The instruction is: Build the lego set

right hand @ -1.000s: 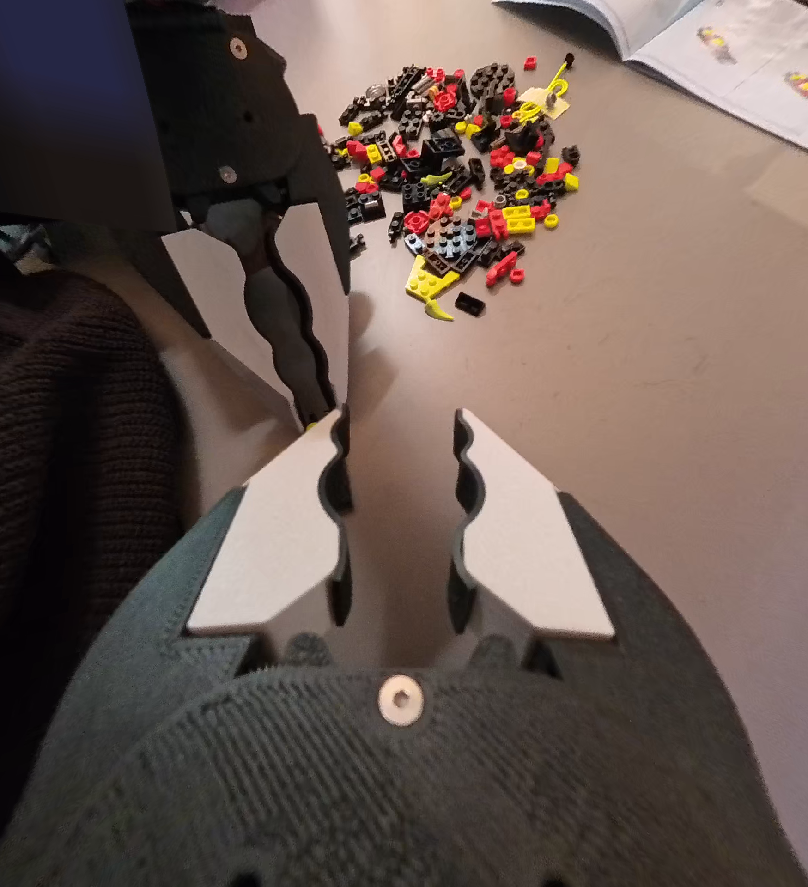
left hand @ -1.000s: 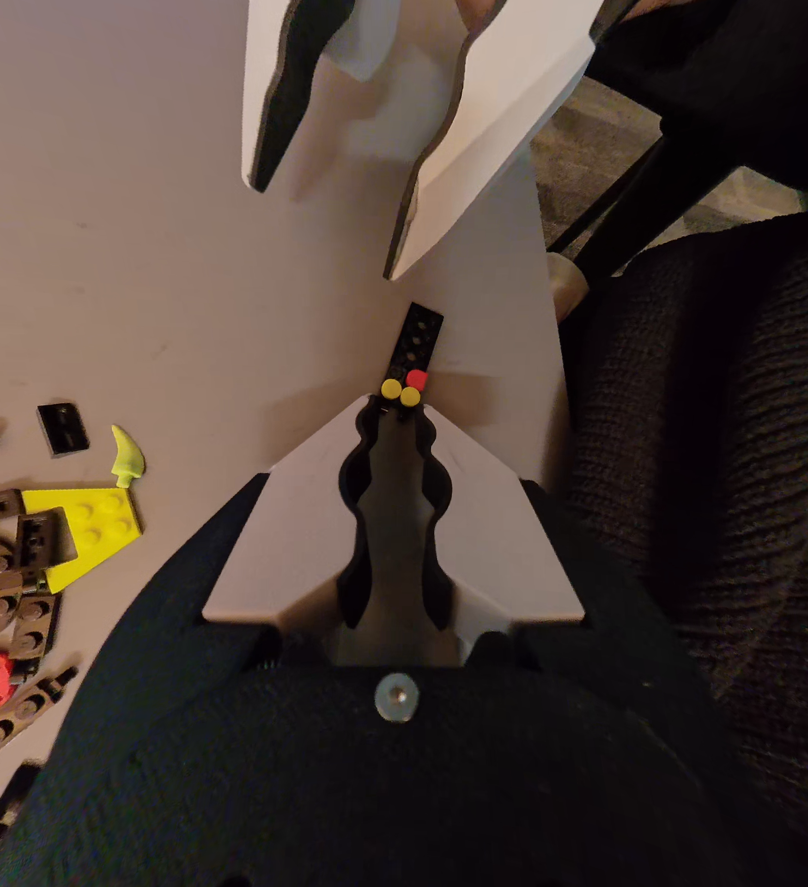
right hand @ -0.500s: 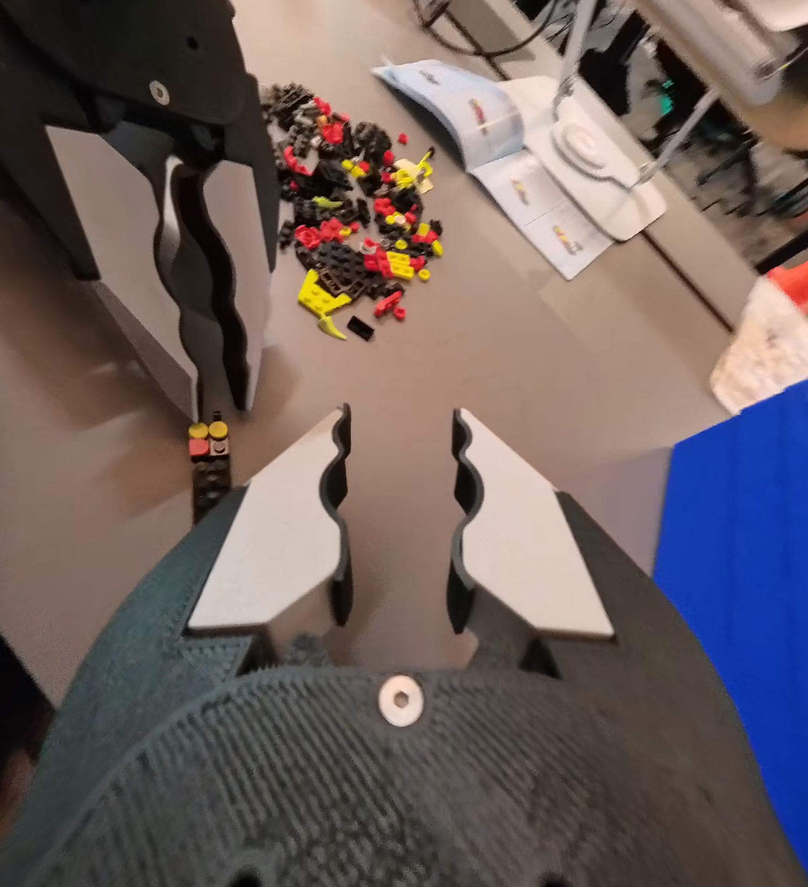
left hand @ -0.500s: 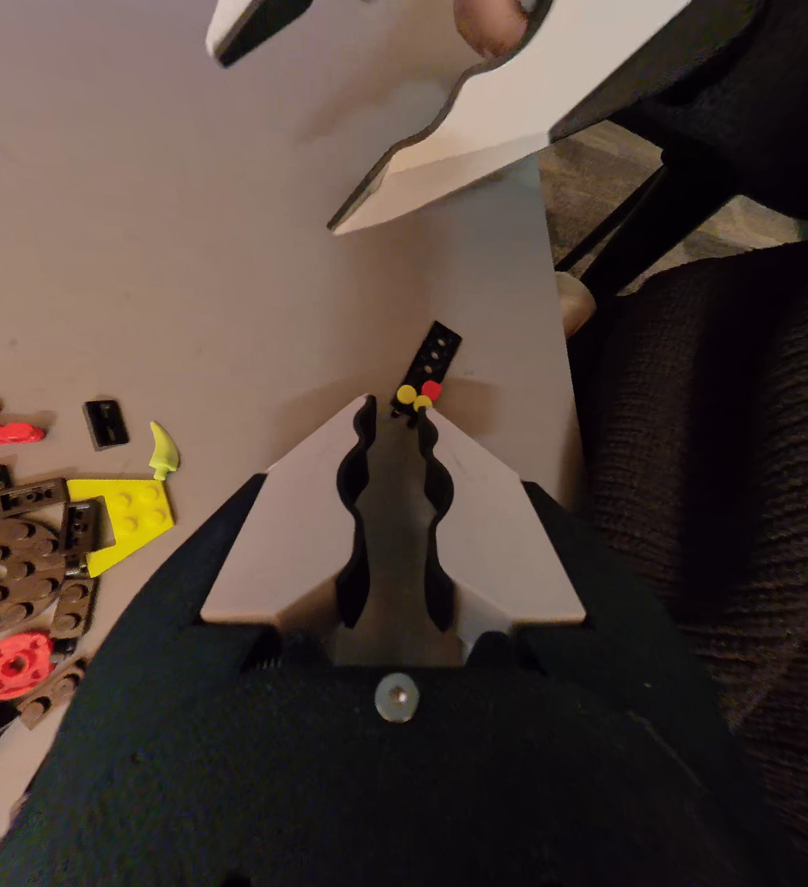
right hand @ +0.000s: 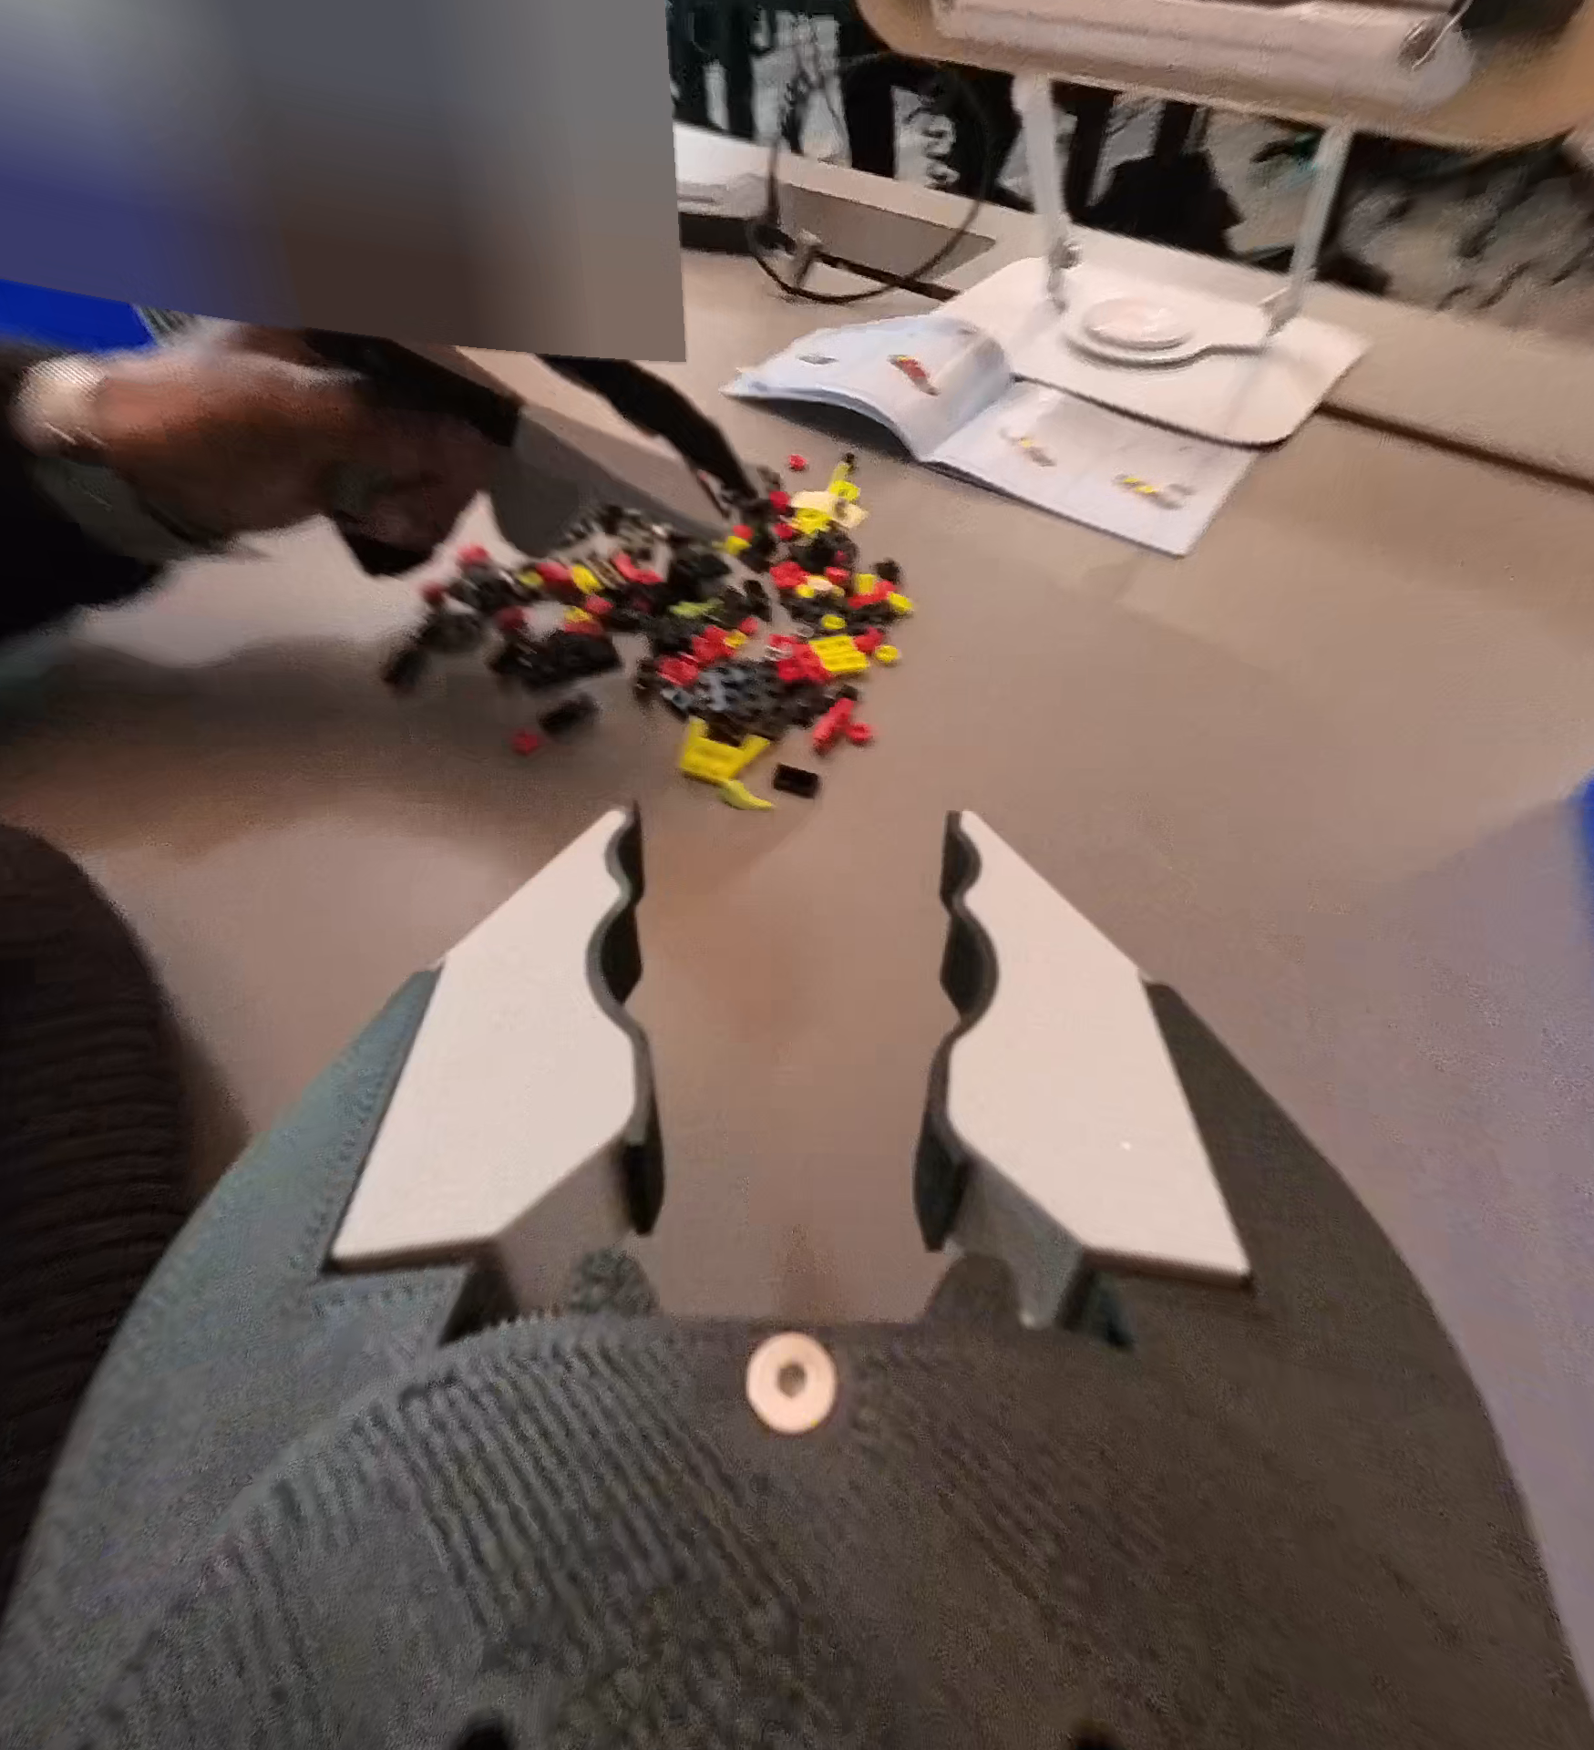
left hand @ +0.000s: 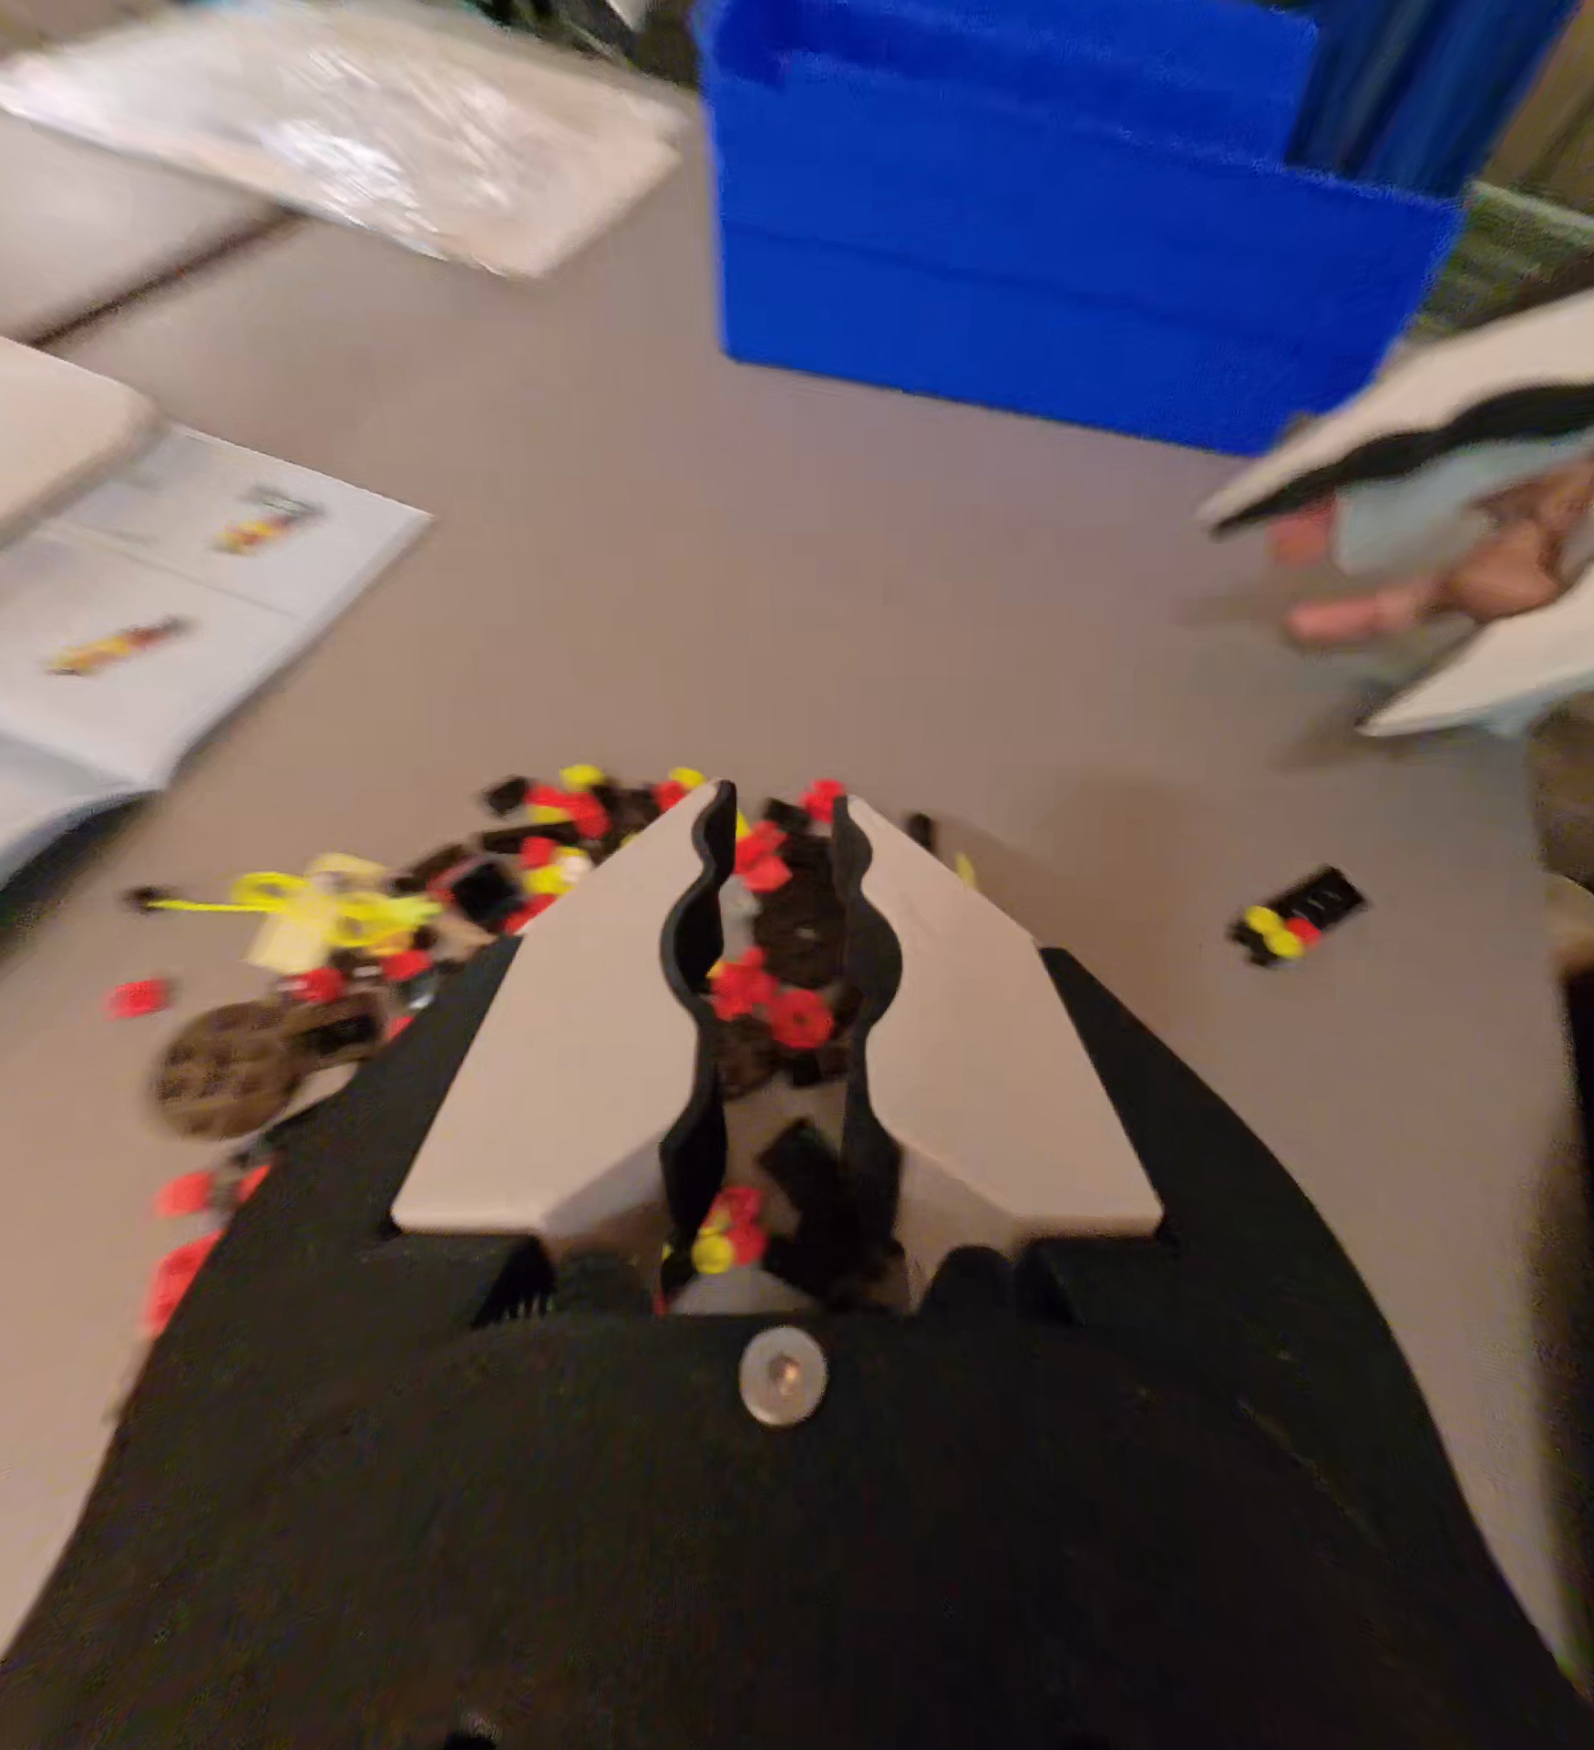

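Note:
A pile of loose black, red and yellow lego pieces (left hand: 774, 928) lies on the grey table (left hand: 821, 587). My left gripper (left hand: 783, 800) hovers low over it, jaws a little apart and empty. A small black plate with two yellow studs and one red stud (left hand: 1295, 914) lies alone to the right of the pile, near the table edge. My right gripper (right hand: 791, 824) is wide open and empty, short of the pile (right hand: 708, 634). In the right wrist view the left gripper (right hand: 717, 473) hangs over the pile's far left. The views are blurred by motion.
A blue bin (left hand: 1058, 237) stands behind the pile to the right. An open instruction booklet (left hand: 111, 616) lies at the left, with a clear plastic bag (left hand: 348, 123) beyond it. A white stand base (right hand: 1153, 341) sits behind the booklet (right hand: 1011, 426). The right gripper (left hand: 1295, 620) shows far right.
My left gripper let go of the studded black plate and swung left over the pile. My right gripper drew back from the plate and opened wider.

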`<action>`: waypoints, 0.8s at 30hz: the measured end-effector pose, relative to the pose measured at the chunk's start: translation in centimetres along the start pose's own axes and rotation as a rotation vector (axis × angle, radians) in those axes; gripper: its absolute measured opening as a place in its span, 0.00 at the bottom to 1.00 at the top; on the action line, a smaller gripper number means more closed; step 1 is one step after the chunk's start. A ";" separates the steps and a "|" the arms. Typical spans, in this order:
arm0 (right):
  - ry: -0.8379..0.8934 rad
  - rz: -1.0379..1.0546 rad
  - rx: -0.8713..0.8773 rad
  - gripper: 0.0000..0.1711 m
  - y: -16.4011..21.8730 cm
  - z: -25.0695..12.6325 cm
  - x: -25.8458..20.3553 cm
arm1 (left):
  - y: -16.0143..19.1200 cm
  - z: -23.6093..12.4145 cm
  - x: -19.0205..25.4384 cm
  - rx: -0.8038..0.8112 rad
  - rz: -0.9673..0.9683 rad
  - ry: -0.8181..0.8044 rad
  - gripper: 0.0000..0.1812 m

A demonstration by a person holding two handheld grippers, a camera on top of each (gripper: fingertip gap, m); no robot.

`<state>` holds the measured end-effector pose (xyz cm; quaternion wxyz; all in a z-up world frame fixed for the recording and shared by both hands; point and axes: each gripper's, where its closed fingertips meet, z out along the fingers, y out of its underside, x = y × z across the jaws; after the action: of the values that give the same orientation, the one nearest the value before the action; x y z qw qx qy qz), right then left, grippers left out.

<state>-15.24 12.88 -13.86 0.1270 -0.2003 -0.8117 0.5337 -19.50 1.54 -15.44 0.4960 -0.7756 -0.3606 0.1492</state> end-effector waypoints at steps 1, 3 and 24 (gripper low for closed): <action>-0.035 0.042 0.016 0.32 -0.2 0.0 -0.3 | -0.5 -0.6 -1.2 0.039 0.001 -0.046 0.10; -0.032 0.043 0.019 0.23 -0.2 0.1 -0.1 | -1.0 -1.6 -3.3 0.069 0.003 -0.141 0.09; 0.027 -0.042 0.116 0.06 -1.4 -0.9 1.2 | -1.2 -3.6 -6.3 0.111 0.030 -0.405 0.00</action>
<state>-16.20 13.66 -12.19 0.1607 -0.1826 -0.7816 0.5744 -22.26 -4.95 -13.48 0.4529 -0.7067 -0.4326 0.3292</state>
